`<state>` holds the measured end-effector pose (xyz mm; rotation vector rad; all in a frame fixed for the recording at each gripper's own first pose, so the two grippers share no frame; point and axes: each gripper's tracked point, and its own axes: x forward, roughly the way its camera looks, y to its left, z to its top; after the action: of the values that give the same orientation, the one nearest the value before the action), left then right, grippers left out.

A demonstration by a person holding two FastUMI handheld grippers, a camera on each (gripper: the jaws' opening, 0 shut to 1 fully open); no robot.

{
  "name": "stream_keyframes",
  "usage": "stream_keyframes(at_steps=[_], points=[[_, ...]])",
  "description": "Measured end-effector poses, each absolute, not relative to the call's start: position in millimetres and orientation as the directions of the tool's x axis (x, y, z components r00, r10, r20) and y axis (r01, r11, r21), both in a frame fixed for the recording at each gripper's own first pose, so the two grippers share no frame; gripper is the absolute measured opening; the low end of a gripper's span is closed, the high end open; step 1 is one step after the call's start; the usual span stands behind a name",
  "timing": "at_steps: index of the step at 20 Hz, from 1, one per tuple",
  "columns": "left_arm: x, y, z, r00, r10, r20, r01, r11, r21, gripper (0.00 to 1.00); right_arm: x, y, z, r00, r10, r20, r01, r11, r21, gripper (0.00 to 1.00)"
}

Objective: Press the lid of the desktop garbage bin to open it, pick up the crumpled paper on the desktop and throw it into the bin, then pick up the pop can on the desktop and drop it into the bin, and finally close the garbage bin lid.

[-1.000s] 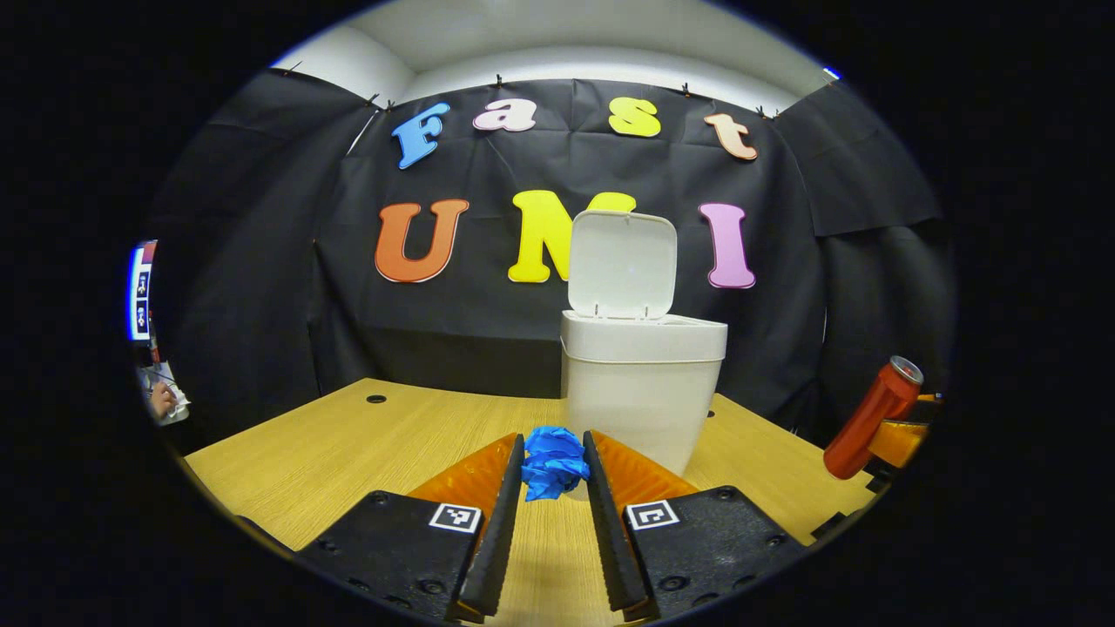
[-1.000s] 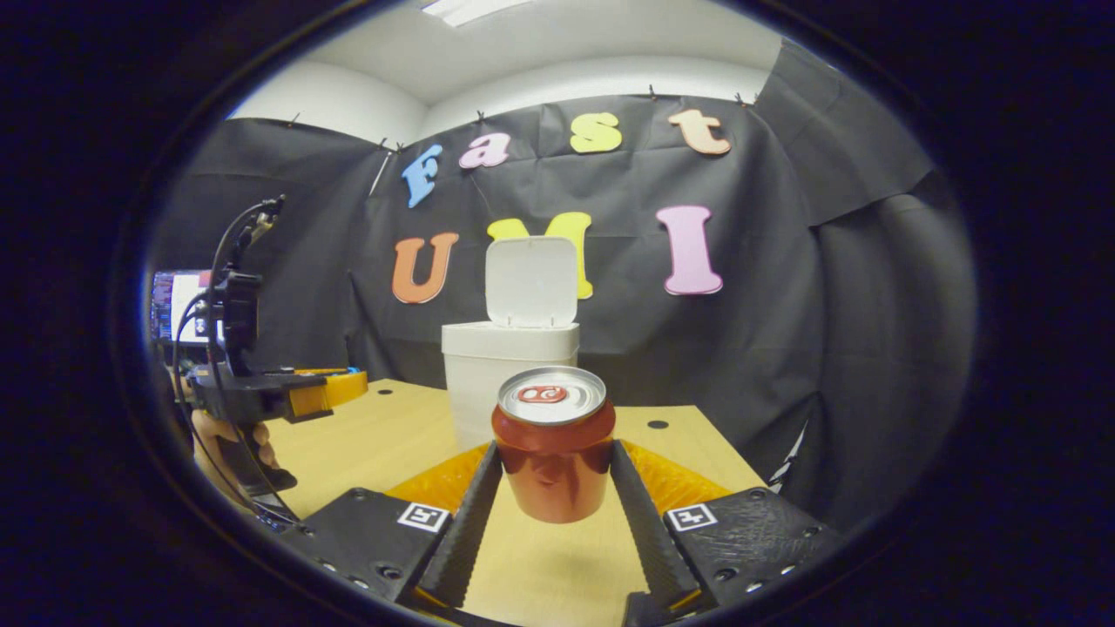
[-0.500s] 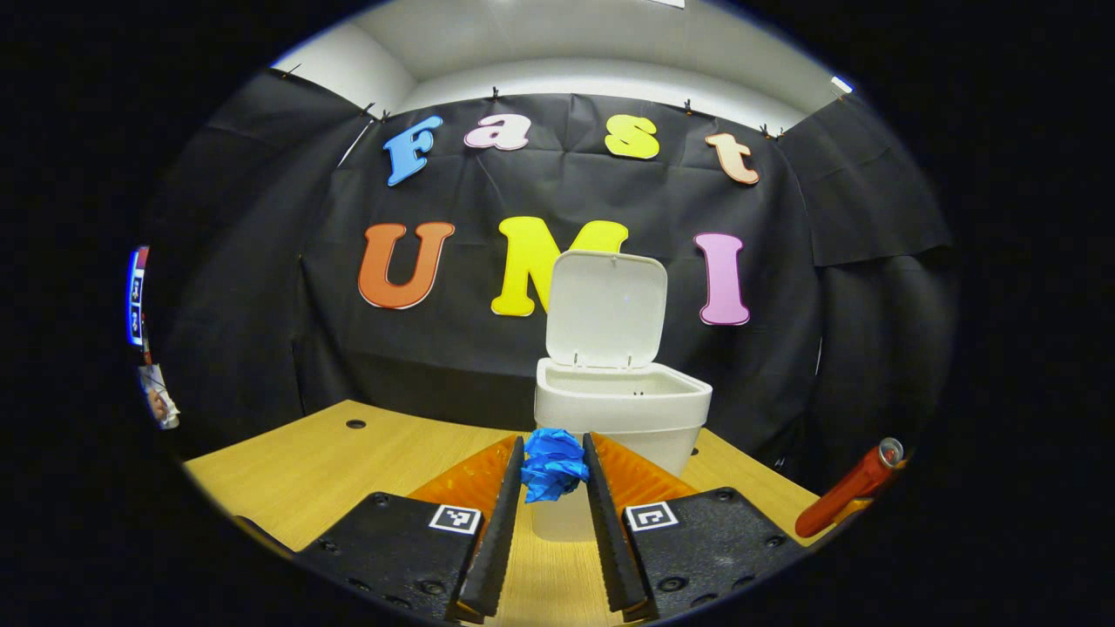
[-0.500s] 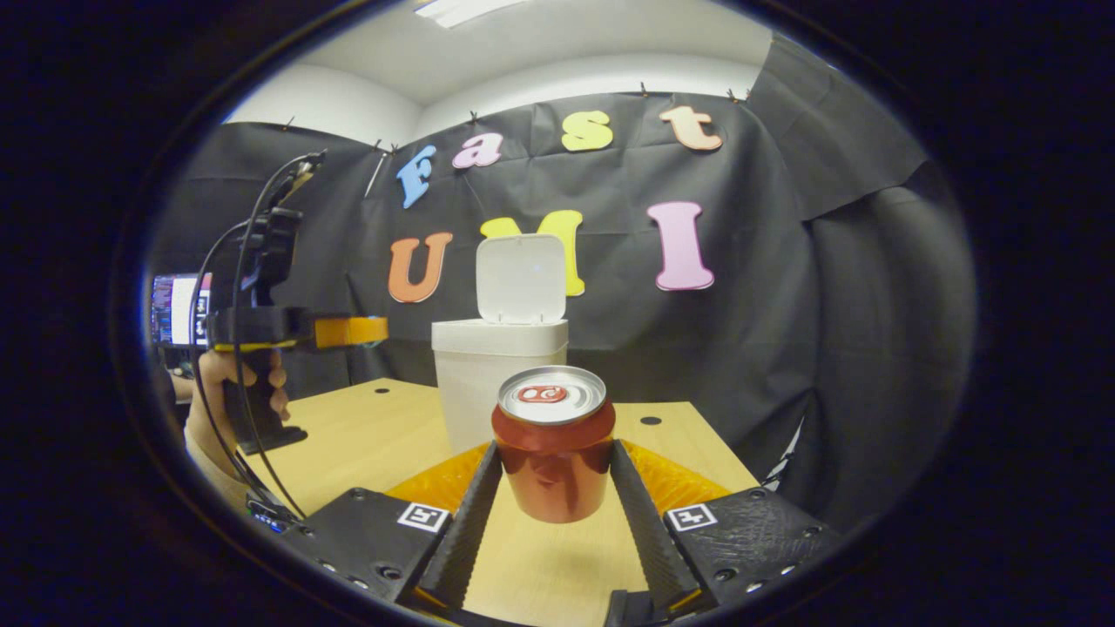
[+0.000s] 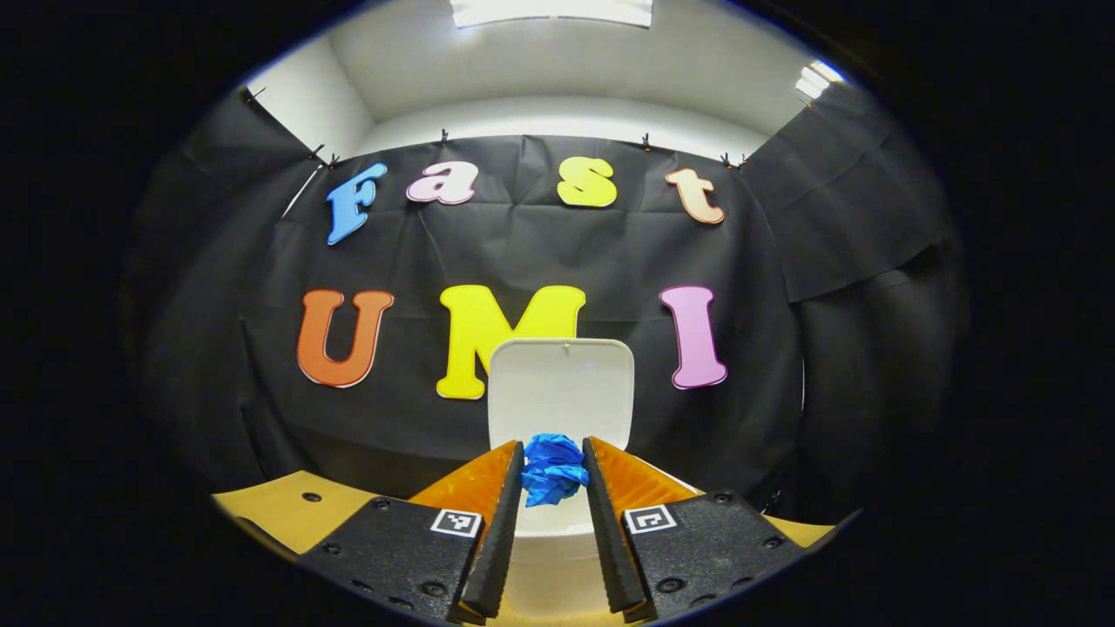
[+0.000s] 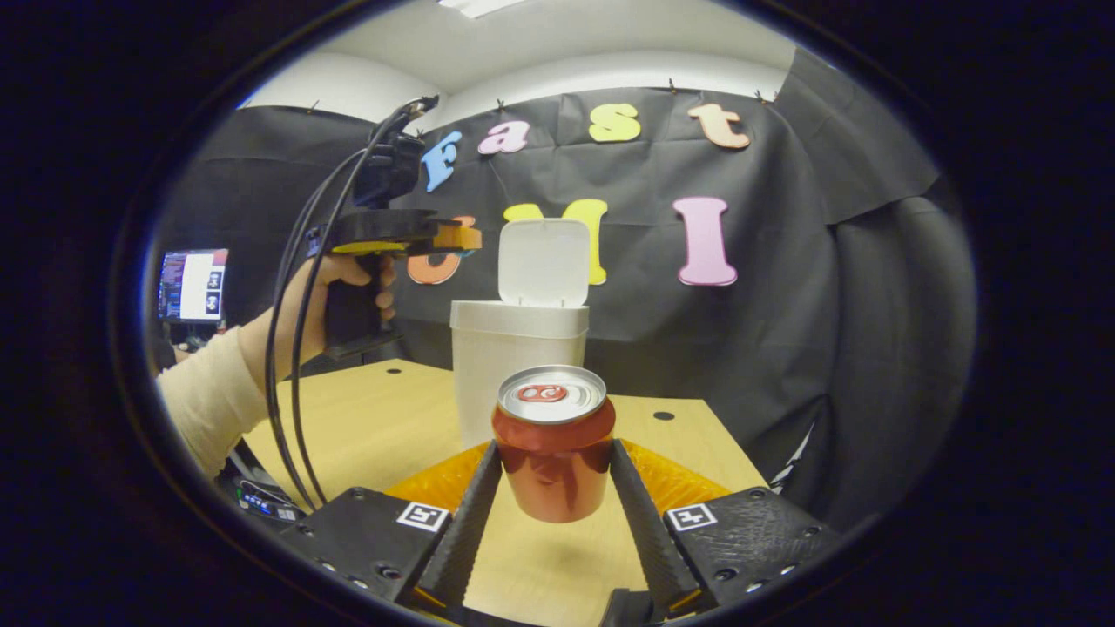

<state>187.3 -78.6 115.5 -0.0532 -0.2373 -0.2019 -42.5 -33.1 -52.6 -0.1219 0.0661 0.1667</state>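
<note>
Above the open bin [image 5: 557, 544], the left gripper [image 5: 554, 475] clamps the crumpled blue paper [image 5: 552, 468] and should release only once centred, while the right gripper [image 6: 552, 475] grips the red pop can [image 6: 552, 453].

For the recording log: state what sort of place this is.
Probably an indoor data-recording booth: black cloth wall pinned up as a backdrop, light wooden desktop with a white plastic bin, and a computer monitor at the side.

light: bright ceiling panel [image 5: 550, 11] | focus: sharp | edges: fisheye-bent, dark
</note>
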Motion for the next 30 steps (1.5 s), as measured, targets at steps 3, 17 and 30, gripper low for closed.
stream_keyframes(at_steps=[3, 17, 30], points=[[223, -90, 92, 0.971, -0.194, 0.141, 0.205, 0.977, -0.061, 0.45, -42, -34, -52, 0.984, 0.164, -0.074, -0.172, 0.978, -0.118, 0.76], [261, -167, 83, 0.972, -0.235, 0.004, 0.235, 0.972, 0.022, 0.48, -36, -63, -50, 0.989, 0.141, -0.039, -0.144, 0.987, -0.068, 0.76], [245, -169, 75, 0.964, -0.261, -0.044, 0.259, 0.965, -0.045, 0.61, -28, -75, -61, 0.992, 0.110, -0.059, -0.113, 0.992, -0.055, 0.76]])
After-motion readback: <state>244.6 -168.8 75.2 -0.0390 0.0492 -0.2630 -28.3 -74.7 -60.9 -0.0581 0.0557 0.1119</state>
